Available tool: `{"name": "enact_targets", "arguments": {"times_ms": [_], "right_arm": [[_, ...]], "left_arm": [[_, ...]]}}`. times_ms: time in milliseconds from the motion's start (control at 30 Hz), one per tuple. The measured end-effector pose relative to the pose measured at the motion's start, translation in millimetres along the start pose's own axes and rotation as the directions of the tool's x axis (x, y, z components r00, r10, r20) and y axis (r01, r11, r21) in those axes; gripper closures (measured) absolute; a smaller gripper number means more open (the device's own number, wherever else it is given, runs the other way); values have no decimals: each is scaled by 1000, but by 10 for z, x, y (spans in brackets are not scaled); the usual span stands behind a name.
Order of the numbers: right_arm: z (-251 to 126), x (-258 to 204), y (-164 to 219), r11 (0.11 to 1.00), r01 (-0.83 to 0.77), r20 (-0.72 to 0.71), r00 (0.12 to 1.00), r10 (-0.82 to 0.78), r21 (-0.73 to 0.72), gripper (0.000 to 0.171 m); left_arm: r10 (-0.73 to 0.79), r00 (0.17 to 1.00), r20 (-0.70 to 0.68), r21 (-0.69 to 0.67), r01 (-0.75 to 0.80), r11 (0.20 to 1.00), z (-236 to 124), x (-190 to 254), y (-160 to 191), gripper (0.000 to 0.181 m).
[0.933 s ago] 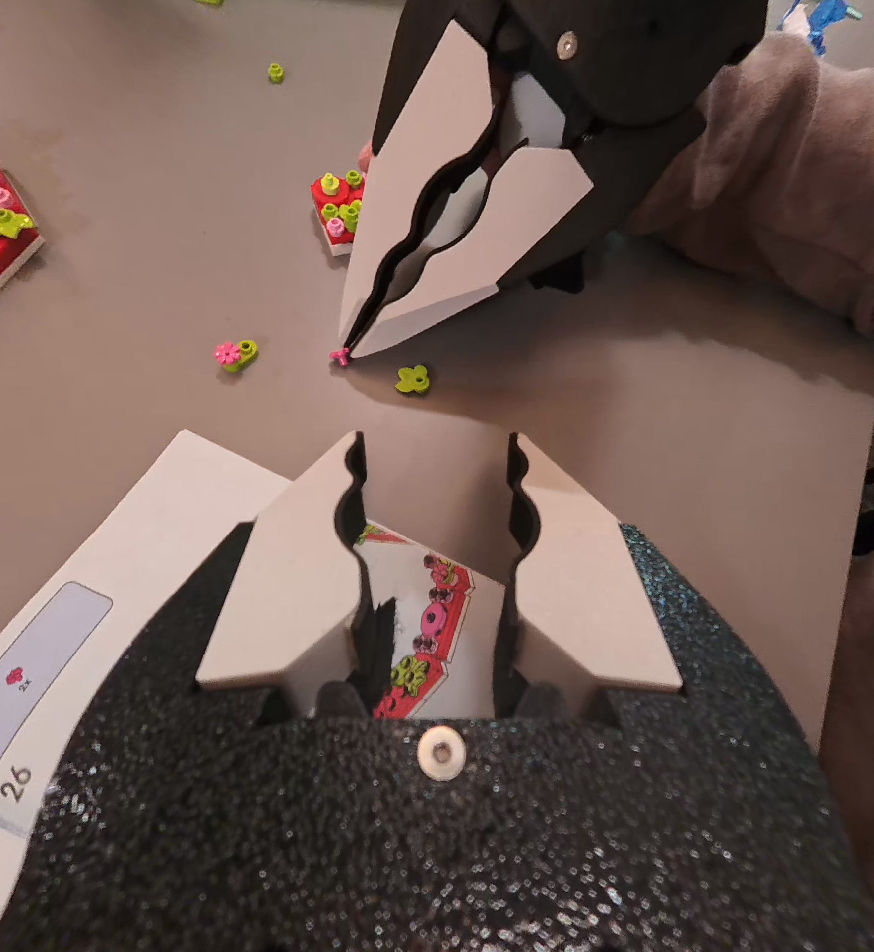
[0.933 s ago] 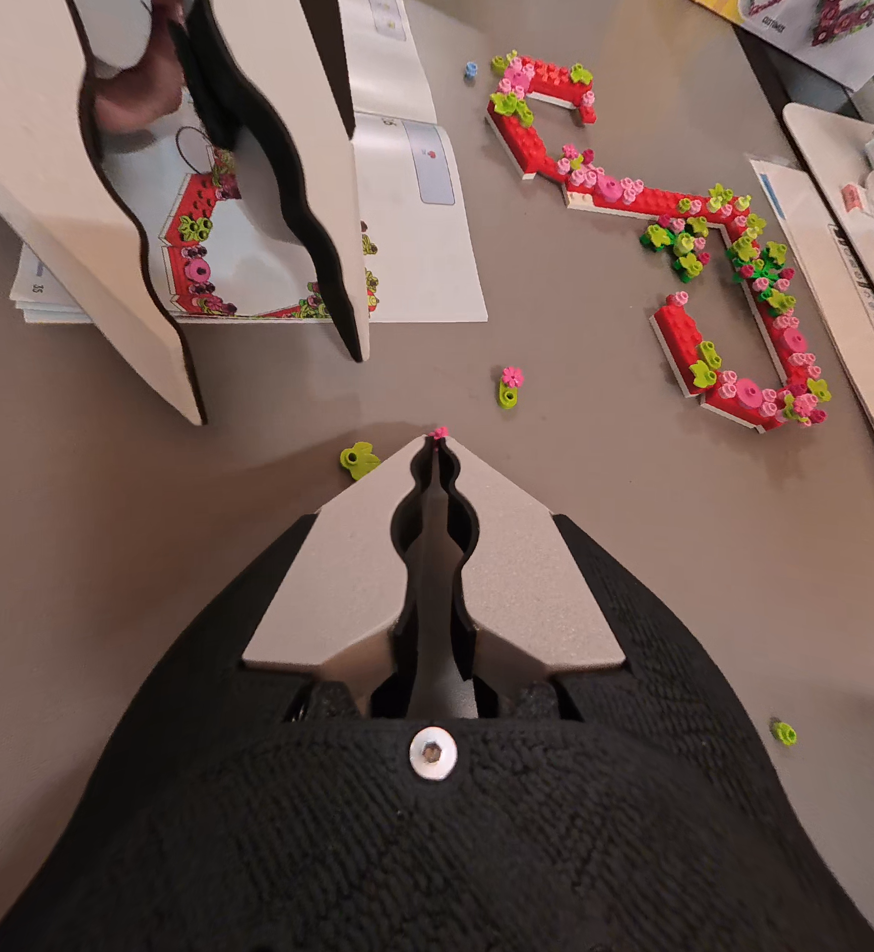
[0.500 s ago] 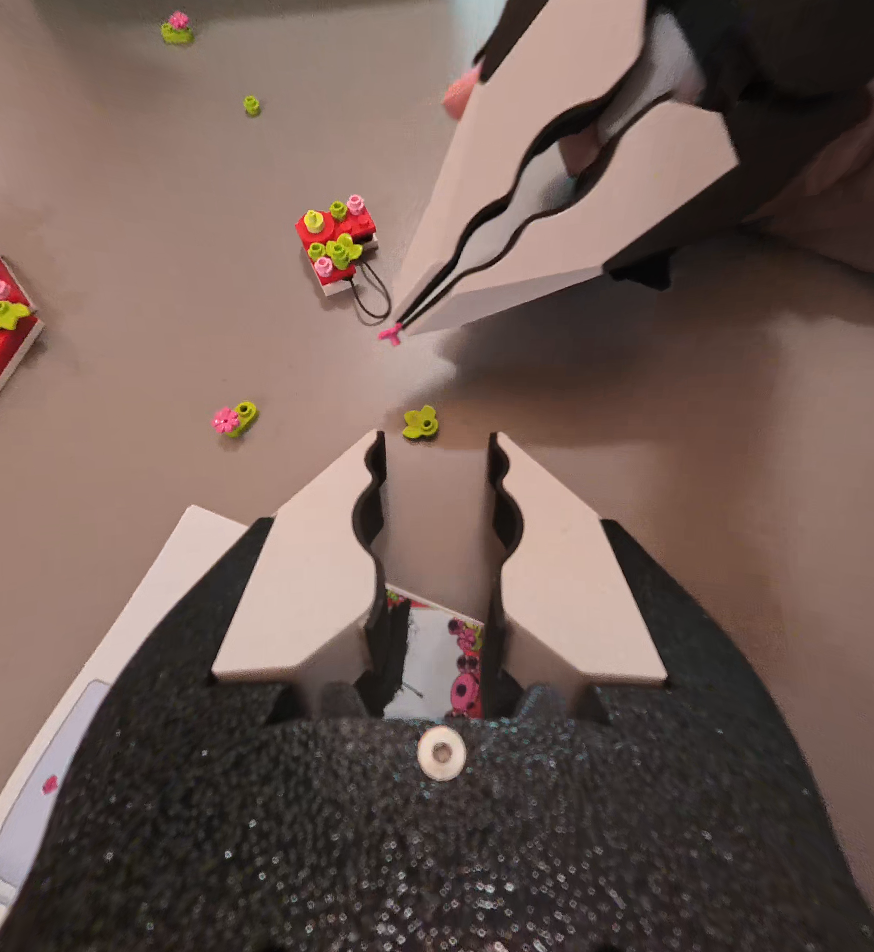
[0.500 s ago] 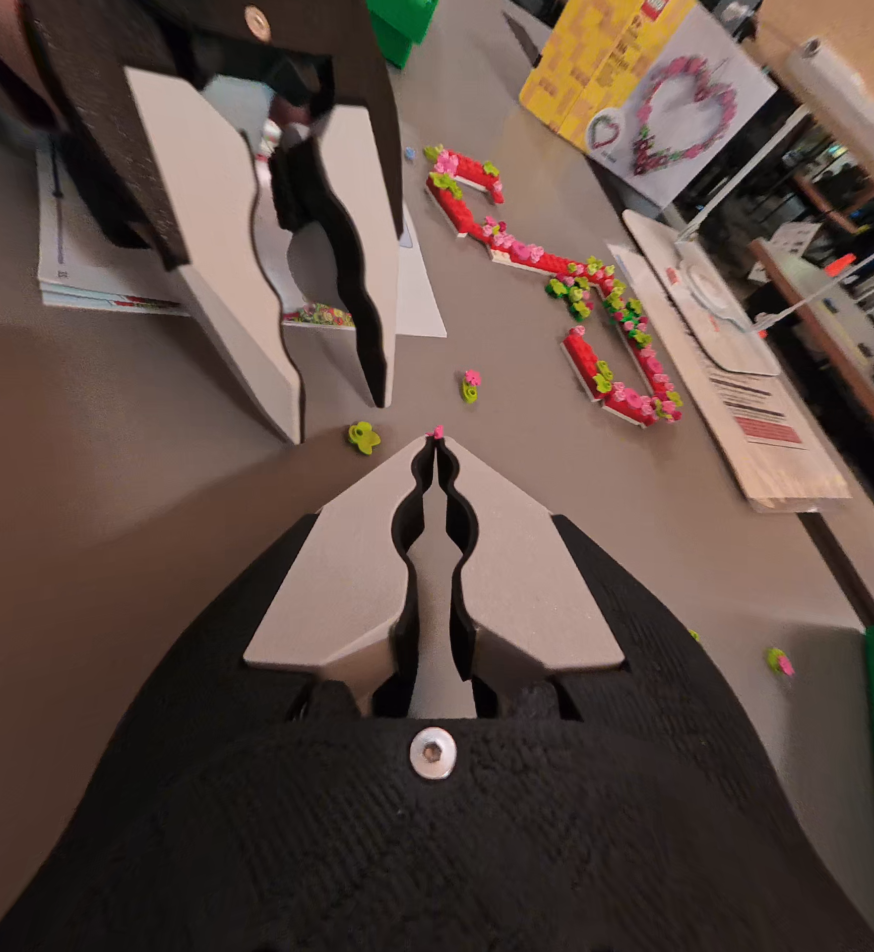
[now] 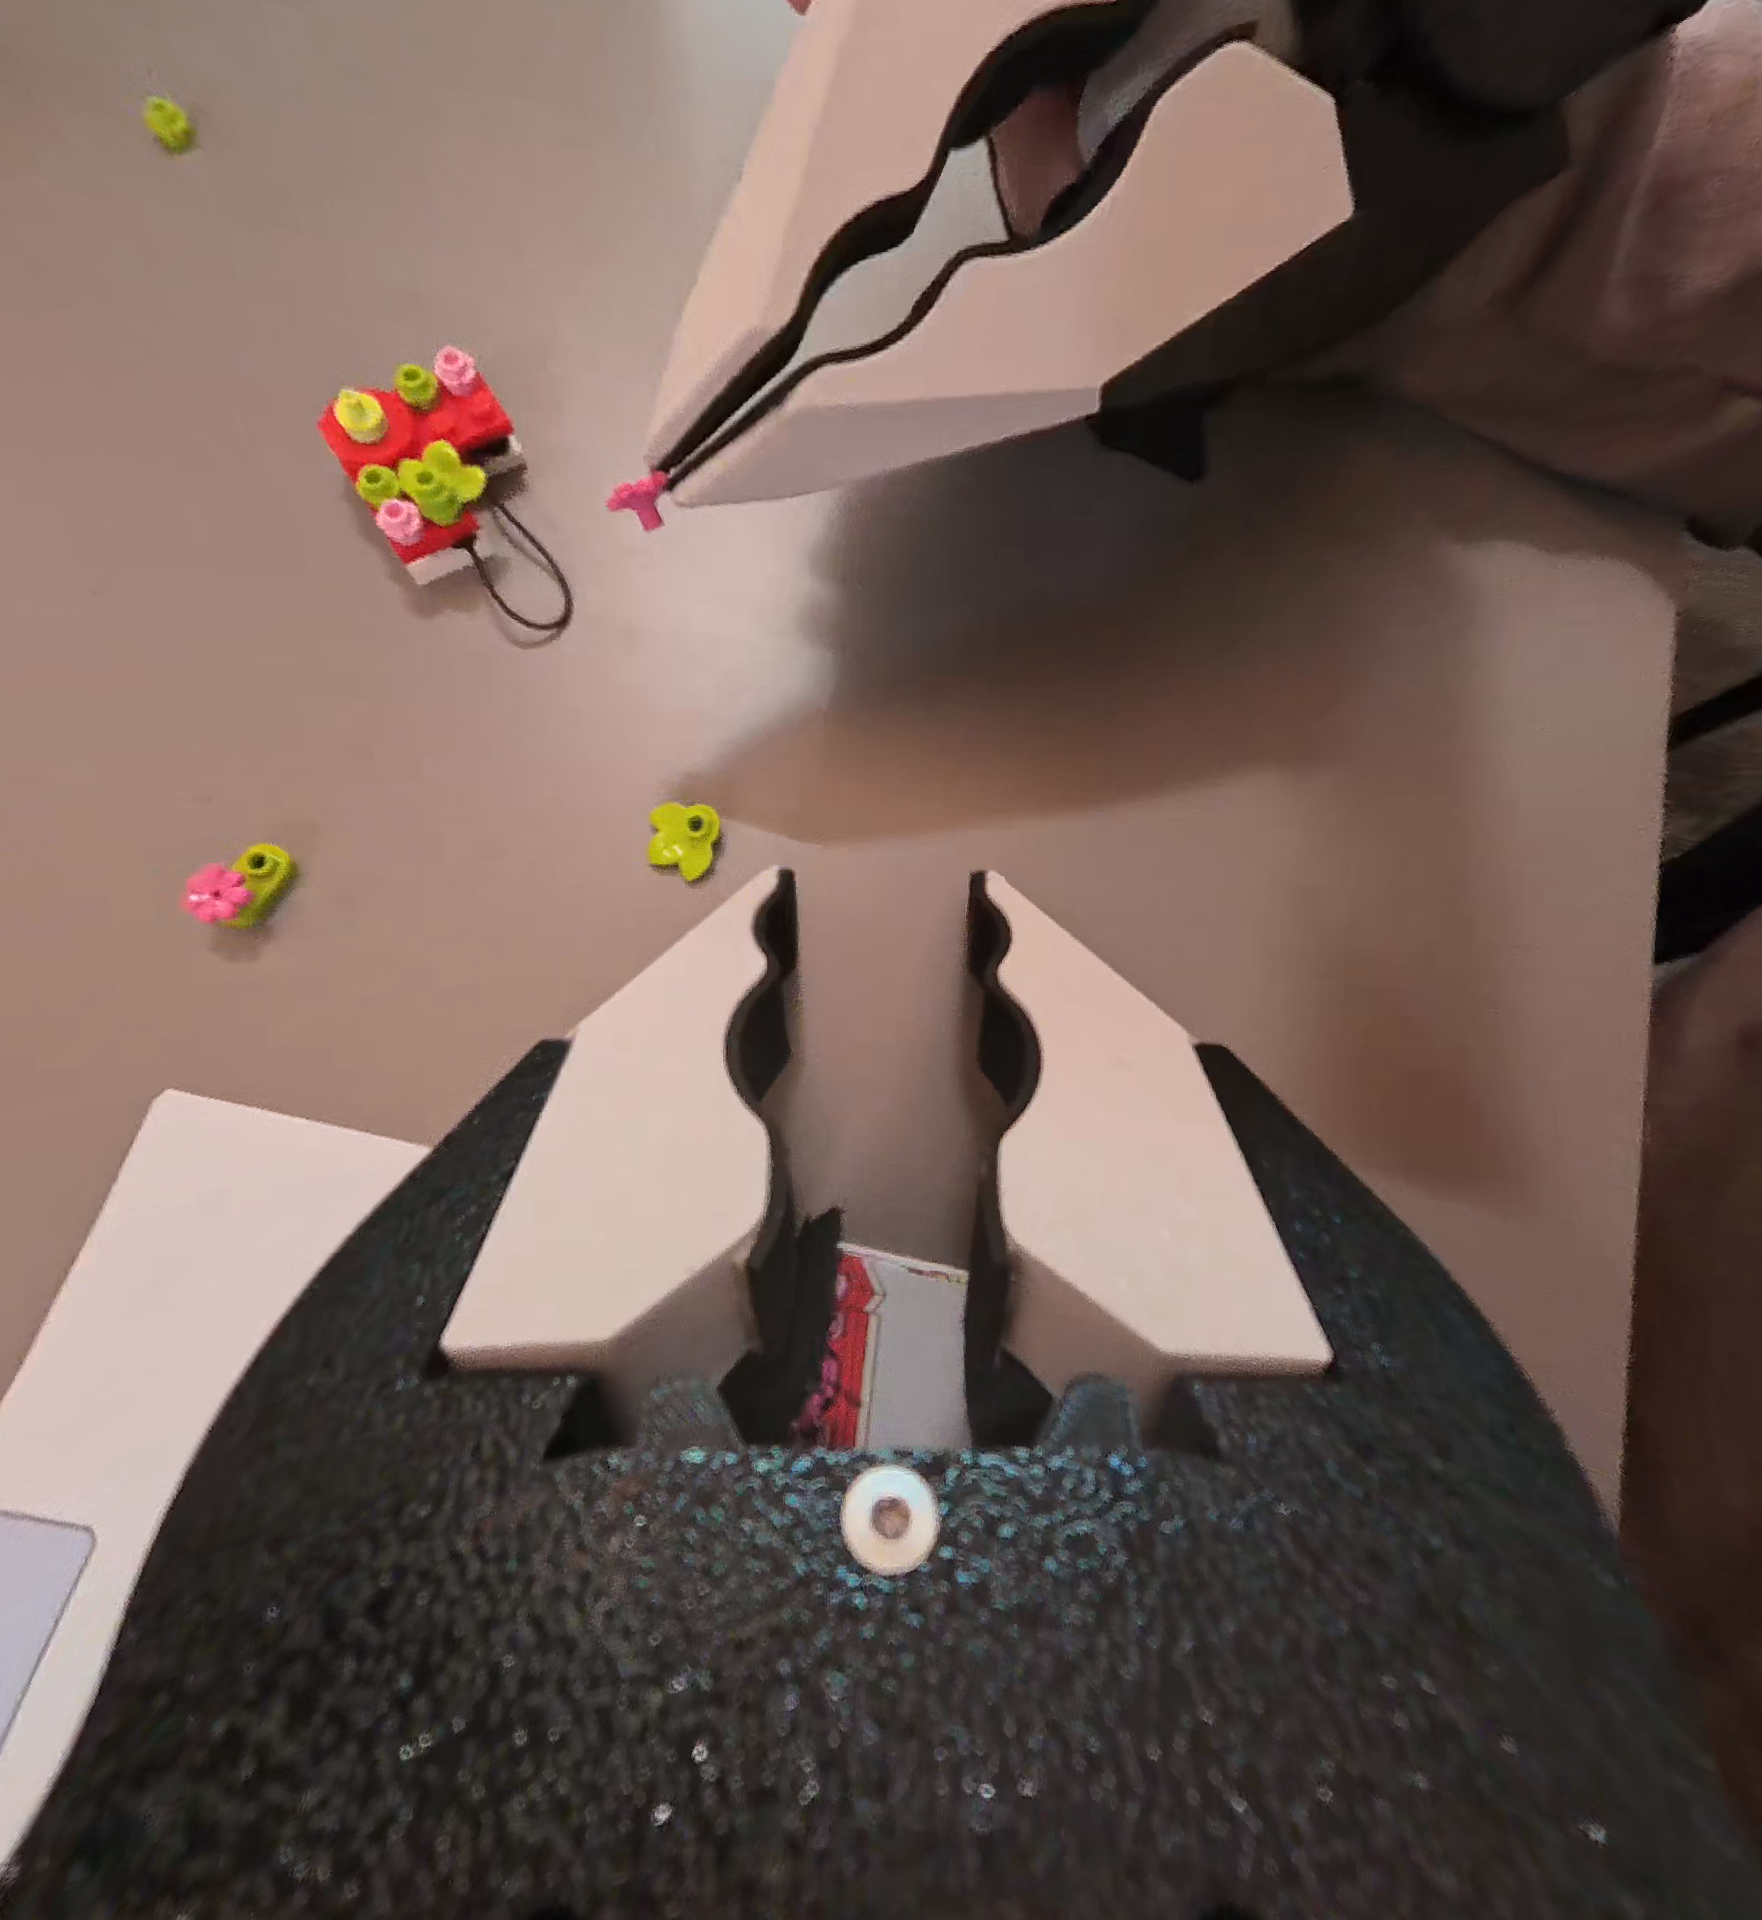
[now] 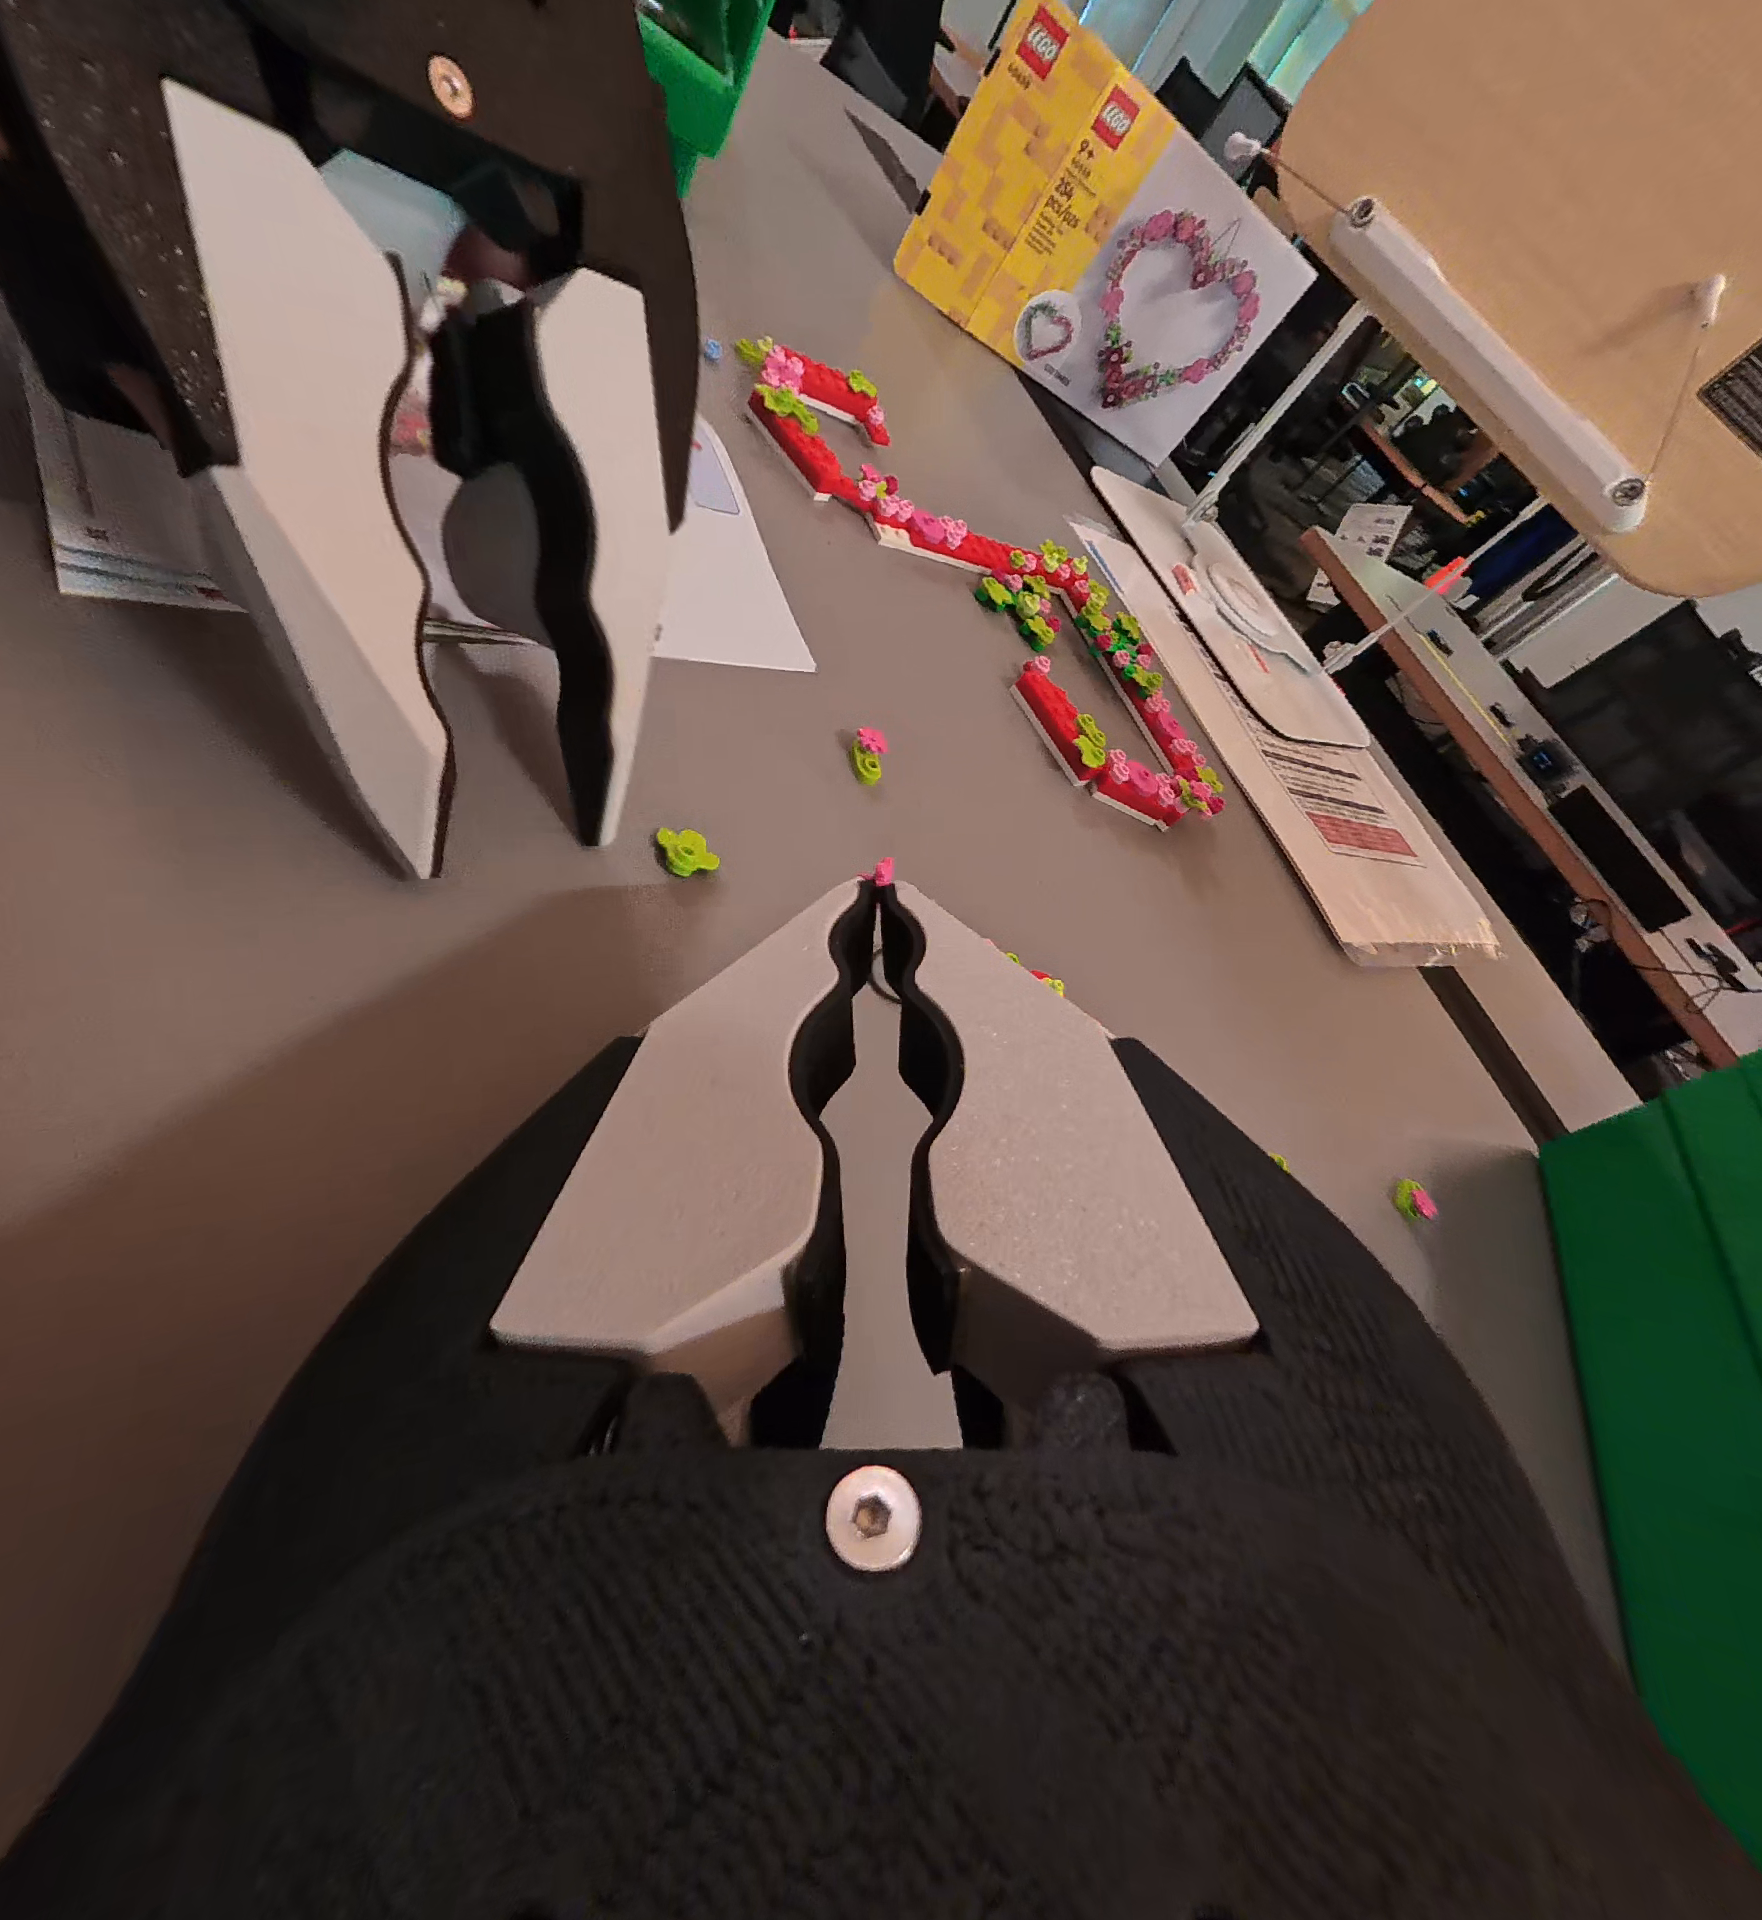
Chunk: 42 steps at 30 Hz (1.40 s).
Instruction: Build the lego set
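My right gripper (image 6: 879, 891) is shut on a tiny pink flower piece (image 6: 883, 871), held above the table; in the left wrist view the right gripper (image 5: 667, 480) holds the pink flower piece (image 5: 638, 500) beside a small red block (image 5: 418, 442) with green and pink studs and a black loop. My left gripper (image 5: 879, 883) is open and empty over the table, near a lime leaf piece (image 5: 685, 836). The left gripper also shows in the right wrist view (image 6: 513, 852). The red flowered heart frame (image 6: 970, 551) lies farther off.
A lime-and-pink flower piece (image 5: 233, 888) lies at the left. The instruction booklet (image 5: 129, 1299) is under my left gripper. The yellow set box (image 6: 1095, 239), a white sheet (image 6: 1303, 769) and a green bin (image 6: 1708, 1351) stand around the table's far and right sides.
My right gripper has lifted the pink flower piece off the table and carried it toward the small red block. My left gripper has moved forward toward the lime leaf piece.
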State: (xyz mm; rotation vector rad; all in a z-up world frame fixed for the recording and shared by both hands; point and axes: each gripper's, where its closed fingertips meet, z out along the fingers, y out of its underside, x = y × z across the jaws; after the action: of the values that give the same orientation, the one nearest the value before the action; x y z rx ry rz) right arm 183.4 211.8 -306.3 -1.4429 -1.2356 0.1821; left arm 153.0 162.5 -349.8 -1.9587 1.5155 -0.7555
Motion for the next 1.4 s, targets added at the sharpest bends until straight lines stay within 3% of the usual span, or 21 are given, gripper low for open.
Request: {"name": "enact_targets", "arguments": {"times_ms": [33, 133, 267, 433, 867, 1400], "right_arm": [[0, 5, 0, 1000, -3, -2, 1000, 3, 1, 171], [1, 7, -1, 1000, -1, -5, 1000, 1, 1, 171], [12, -8, 7, 1000, 10, -1, 1000, -10, -6, 171], [20, -18, 9, 1000, 20, 0, 1000, -20, -8, 171], [7, -113, -60, 999, 47, 14, 999, -48, 19, 171], [218, -312, -35, 965, 252, 2, 968, -253, -73, 171]], "left_arm": [[12, 1000, 21, 13, -13, 1000, -8, -34, -23, 146], [48, 995, 83, 59, -53, 997, -46, -213, -98, 146], [175, 983, -46, 49, -173, 984, -34, -275, -79, 133], [319, 927, -198, 40, -317, 947, 42, -287, -54, 147], [364, 887, -285, 55, -364, 930, 51, -320, -55, 154], [377, 885, -275, 100, -363, 926, 10, -332, -20, 161]]}}
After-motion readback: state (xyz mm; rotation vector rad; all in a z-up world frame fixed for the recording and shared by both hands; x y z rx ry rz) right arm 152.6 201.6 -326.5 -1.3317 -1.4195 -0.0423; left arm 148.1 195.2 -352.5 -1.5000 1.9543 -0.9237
